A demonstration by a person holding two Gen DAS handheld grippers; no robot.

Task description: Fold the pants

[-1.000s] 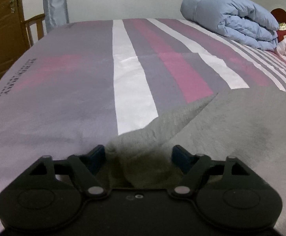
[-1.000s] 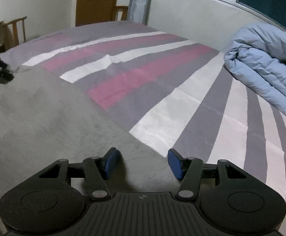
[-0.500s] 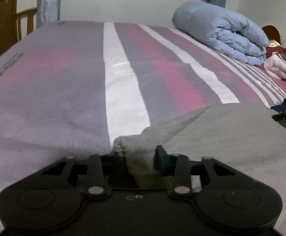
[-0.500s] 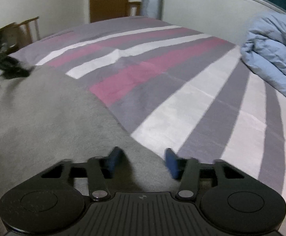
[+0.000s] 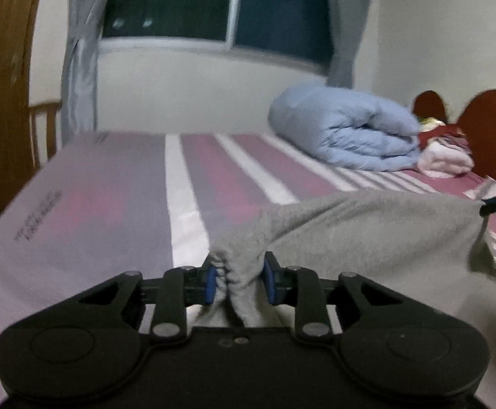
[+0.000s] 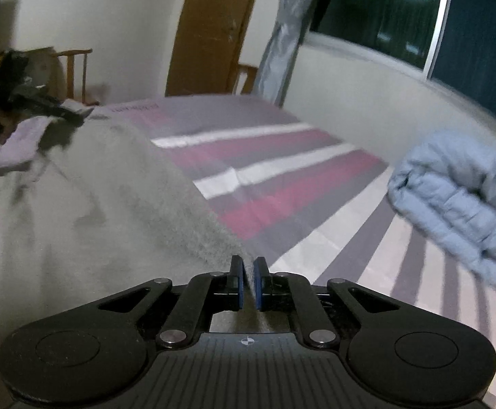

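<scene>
pants point(image 5: 367, 238): one, grey | left gripper point(image 5: 240, 281), right gripper point(image 6: 247, 286): each pinching pants edge

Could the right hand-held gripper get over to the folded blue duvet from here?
Probably not yet. The right hand-held gripper is shut on an edge of the grey pants, so it isn't free. The striped sheet between it and the blue duvet looks bare, though, so nothing blocks the way.

Striped bed point(image 5: 118, 204), dark window point(image 5: 214, 3), wooden door point(image 6: 214, 27), white walls.
</scene>
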